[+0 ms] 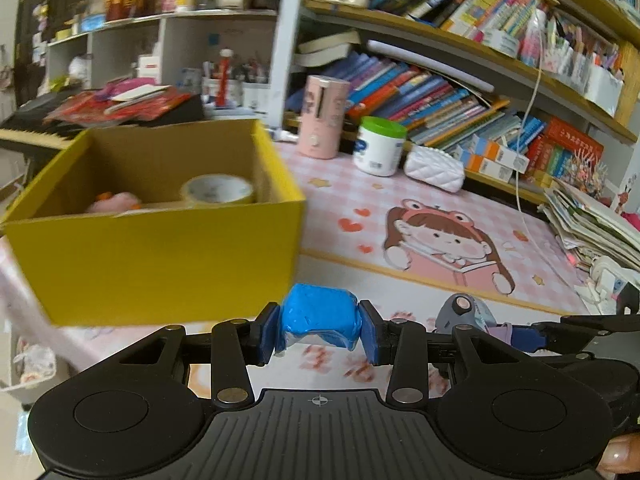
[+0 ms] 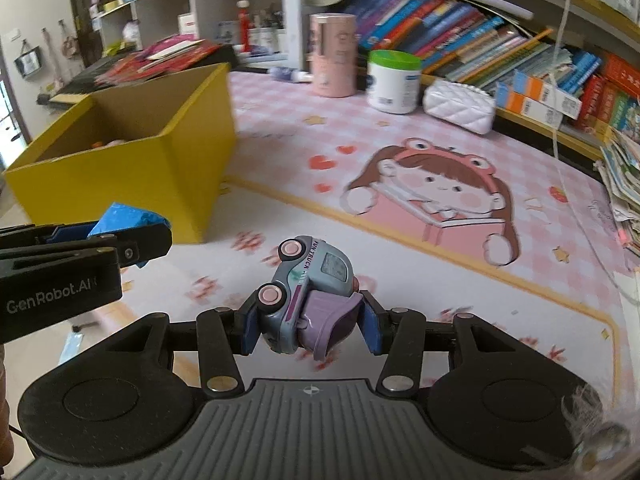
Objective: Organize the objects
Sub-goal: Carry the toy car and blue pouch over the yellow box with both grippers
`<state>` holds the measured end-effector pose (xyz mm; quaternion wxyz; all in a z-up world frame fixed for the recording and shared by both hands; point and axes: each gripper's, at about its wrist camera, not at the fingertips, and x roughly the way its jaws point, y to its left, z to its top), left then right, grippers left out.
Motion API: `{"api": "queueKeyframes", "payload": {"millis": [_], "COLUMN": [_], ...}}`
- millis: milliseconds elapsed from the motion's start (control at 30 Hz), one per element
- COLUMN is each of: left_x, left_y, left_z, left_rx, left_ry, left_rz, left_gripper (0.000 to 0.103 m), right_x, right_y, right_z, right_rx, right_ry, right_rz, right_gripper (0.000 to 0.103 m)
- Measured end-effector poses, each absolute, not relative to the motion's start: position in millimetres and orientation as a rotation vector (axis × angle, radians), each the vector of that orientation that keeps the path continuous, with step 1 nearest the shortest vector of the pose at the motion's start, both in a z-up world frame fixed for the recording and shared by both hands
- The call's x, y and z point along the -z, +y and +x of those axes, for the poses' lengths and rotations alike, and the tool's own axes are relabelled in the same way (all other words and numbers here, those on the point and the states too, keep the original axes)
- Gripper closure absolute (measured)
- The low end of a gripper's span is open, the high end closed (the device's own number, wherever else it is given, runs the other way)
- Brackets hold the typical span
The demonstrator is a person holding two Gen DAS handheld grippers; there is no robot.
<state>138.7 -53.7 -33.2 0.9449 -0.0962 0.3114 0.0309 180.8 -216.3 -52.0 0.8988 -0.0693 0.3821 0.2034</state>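
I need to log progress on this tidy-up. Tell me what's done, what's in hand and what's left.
Done: a roll of tape and a pink toy already lie in the yellow box. In hand: the left hand-held gripper grips a blue block; the right hand-held gripper grips a toy car. Left: both still have to go into the box.

This is a home, most likely a child's study room. Crowded bookshelves (image 1: pixel 460 92) of colourful books line the wall, a cartoon-girl mat (image 2: pixel 400 184) in pink checks covers the counter, and a piano keyboard (image 1: pixel 28 132) under red booklets stands beside cluttered white shelving (image 1: pixel 168 40).
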Motion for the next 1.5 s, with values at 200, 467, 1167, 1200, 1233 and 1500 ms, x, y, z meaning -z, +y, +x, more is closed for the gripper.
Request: {"api": "queueKeyframes", "payload": {"millis": [200,467,1167,1200,1233,1500], "left_x": [31,28,12,12,11,1], "left_y": [-22,12,60,60,60,64], "left_z": [98,56,-2,-2,-2,7], "left_rx": [-0.109,-0.156,-0.161,-0.157,-0.155,-0.144], "left_ry": [0.635,0.622,0.539,0.537,0.534,0.471], "left_rz": [-0.219,-0.237,-0.211,-0.212,-0.212,-0.218], "left_gripper": [0.063,0.063,0.063,0.063,0.063,0.063], "right_x": [51,47,35,34,34,21], "right_y": [-180,-143,-84,-83,-83,-84], "right_z": [142,102,47,47,46,58], "right_rx": [-0.476,-0.522,-0.561,-0.559,-0.556,-0.517], "right_ry": [0.788,0.773,0.718,0.717,0.716,0.656], "right_rz": [-0.163,-0.181,-0.192,-0.195,-0.196,-0.185], "right_gripper": [0.057,0.057,0.057,0.057,0.057,0.057]}}
